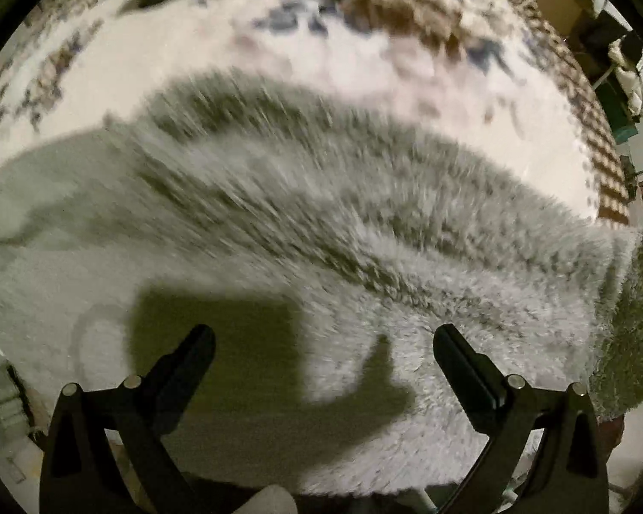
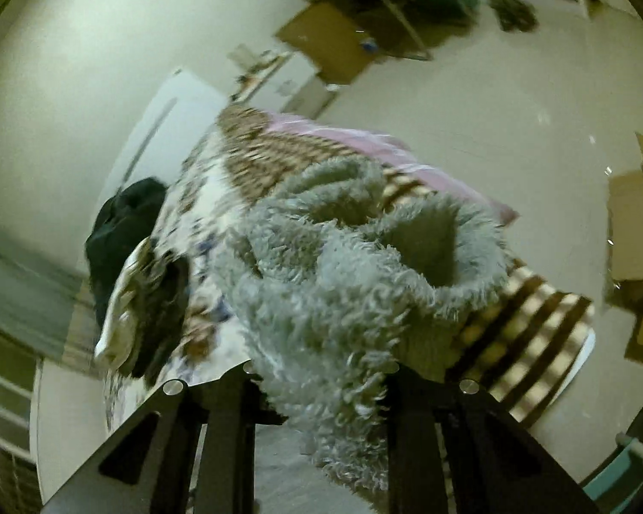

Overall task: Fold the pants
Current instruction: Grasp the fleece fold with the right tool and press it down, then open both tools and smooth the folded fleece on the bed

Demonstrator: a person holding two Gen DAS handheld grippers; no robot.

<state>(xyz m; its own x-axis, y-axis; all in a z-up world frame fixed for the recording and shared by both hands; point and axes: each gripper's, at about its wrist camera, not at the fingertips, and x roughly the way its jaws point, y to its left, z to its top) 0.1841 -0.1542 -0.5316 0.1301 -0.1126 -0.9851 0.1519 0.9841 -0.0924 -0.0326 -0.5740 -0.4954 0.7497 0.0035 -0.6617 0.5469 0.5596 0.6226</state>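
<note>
The pants are fluffy grey fleece (image 1: pixel 321 197). In the left wrist view they lie spread across a patterned bedspread (image 1: pixel 235 43), filling the middle of the frame. My left gripper (image 1: pixel 323 351) is open and empty just above the fleece, its shadow falling on the cloth. In the right wrist view my right gripper (image 2: pixel 321 385) is shut on a bunched fold of the grey pants (image 2: pixel 343 278), which hangs over and hides the fingertips. The held part is lifted, with the rest trailing onto the bed.
The bedspread has a floral white part (image 2: pixel 193 222) and a brown checked border (image 2: pixel 527 321). A dark garment and a white one (image 2: pixel 128 265) lie at the bed's left. Cardboard boxes (image 2: pixel 638 235) stand on the pale floor (image 2: pixel 493 107).
</note>
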